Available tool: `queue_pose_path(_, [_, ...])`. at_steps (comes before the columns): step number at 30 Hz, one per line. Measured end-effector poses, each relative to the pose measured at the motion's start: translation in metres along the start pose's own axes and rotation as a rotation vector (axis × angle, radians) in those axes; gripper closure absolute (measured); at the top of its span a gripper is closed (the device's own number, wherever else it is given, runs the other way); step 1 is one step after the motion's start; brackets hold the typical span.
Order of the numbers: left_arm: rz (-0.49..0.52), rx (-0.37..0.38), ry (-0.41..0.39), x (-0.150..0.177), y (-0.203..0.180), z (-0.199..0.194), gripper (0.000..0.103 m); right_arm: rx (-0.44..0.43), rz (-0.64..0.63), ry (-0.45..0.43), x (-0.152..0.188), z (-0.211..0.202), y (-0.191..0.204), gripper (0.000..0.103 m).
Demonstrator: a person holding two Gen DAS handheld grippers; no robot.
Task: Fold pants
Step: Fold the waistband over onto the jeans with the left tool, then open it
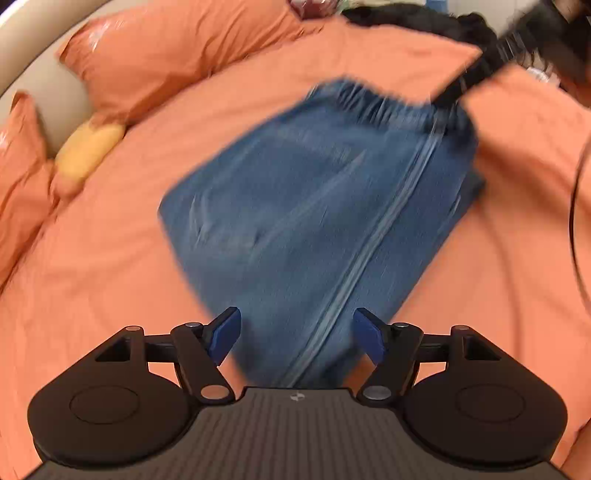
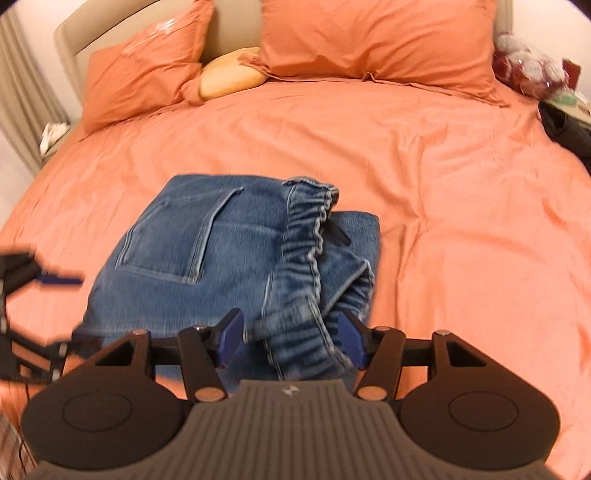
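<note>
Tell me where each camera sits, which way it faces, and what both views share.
Left wrist: on the left gripper, over the near end of the jeans, facing along them toward the waistband; its own open fingers show, and the right gripper at the far end.
Right wrist: on the right gripper, over the waistband, facing the headboard and pillows; its open fingers show, and the left gripper at the left edge.
Shared: jeans, orange sheet, pillows, yellow cushion.
</note>
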State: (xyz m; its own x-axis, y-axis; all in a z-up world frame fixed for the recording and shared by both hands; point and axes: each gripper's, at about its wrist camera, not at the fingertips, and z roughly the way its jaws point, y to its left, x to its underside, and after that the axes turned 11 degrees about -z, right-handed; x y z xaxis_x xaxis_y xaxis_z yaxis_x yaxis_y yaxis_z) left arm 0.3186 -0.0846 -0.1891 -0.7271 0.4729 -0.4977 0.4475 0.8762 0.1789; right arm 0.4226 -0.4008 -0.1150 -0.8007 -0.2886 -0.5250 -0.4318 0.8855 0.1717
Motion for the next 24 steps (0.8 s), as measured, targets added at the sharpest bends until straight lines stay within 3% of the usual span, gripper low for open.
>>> queue_pose_path(4, [-0.087,0.018,0.035,0.027,0.019,0.015,0.023,0.024,0.040,0.038,-0.007,0.020,-0.001,0.042])
queue_pose_path(7, [-0.179,0.040,0.024,0.034,0.029,0.025,0.030,0.034,0.079,0.076,-0.008,0.036,-0.004,0.041])
queue_pose_path(8, [-0.208,0.045,0.020,0.034,0.032,0.028,0.036,0.027,0.094,0.089,-0.007,0.040,-0.006,0.045])
queue_pose_path(9, [-0.241,0.058,0.022,0.033,0.036,0.032,0.051,0.007,0.115,0.095,-0.007,0.043,-0.006,0.061])
queue_pose_path(10, [-0.269,0.065,0.035,0.031,0.039,0.035,0.054,-0.002,0.127,0.094,-0.007,0.042,-0.005,0.064])
queue_pose_path(11, [-0.275,0.062,0.045,0.029,0.040,0.036,0.061,0.016,0.095,0.091,-0.010,0.040,0.001,0.065])
queue_pose_path(15, [-0.228,0.030,0.048,0.028,0.039,0.034,0.072,0.054,-0.109,0.037,-0.025,0.010,0.038,0.078])
queue_pose_path(19, [-0.233,0.011,0.053,0.034,0.041,0.034,0.077,0.042,-0.227,0.007,-0.022,-0.021,0.056,0.082])
queue_pose_path(24, [-0.156,-0.036,0.059,0.045,0.033,0.037,0.083,0.051,-0.180,0.102,0.020,0.001,0.042,0.084])
